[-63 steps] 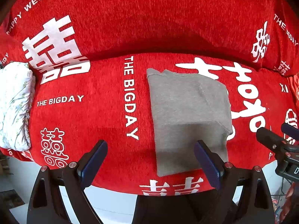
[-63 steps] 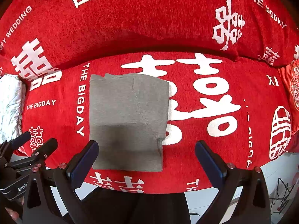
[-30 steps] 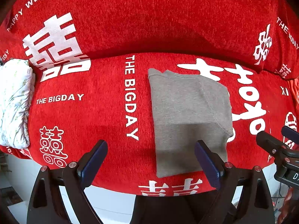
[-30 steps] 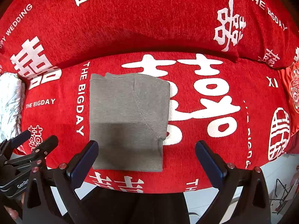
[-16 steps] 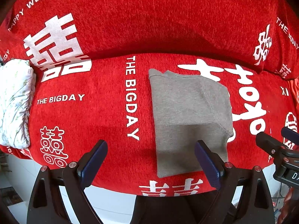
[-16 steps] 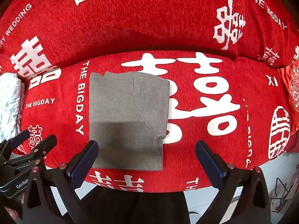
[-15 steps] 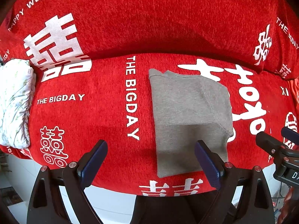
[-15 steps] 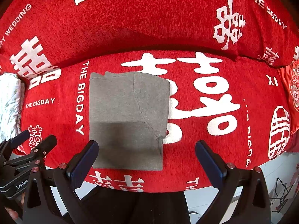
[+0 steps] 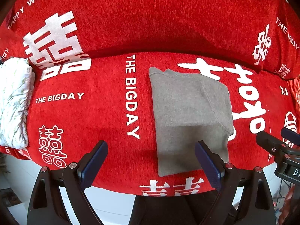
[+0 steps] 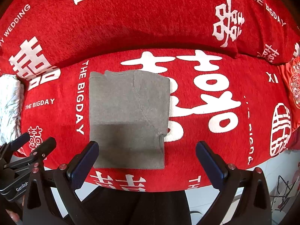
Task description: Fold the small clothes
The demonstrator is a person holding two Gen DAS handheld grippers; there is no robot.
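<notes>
Grey garment (image 10: 127,118), folded into a neat rectangle, lies flat on the red sofa seat (image 10: 206,146) close to the seat's front edge. Its far edge shows a small step where layers overlap, and a curved seam runs down the top layer toward a notch on the right side. The near half of the cloth sits in shadow. It lies just right of the white lettering "THE BIGDAY" printed on the cover and overlaps the left part of a large white character.

Left claw (image 9: 151,160): jaws spread wide, nothing between them, hovering over the front edge of the seat. Its right finger (image 9: 207,164) overlaps the garment's near right corner in view; whether it touches cannot be told. In the right wrist view the left claw (image 10: 32,142) appears at the lower left, off the seat's front left corner.

Right claw (image 10: 147,160): jaws likewise apart and empty, over the front edge. Its left finger (image 10: 84,165) sits over the garment's near left corner; contact unclear. From the left wrist view the right claw (image 9: 277,138) shows at the right margin, near the seat's front right.

White patterned bundle (image 9: 15,103) rests at the left end of the seat, well apart from the garment. Red backrest (image 9: 150,24) with white characters rises behind.
</notes>
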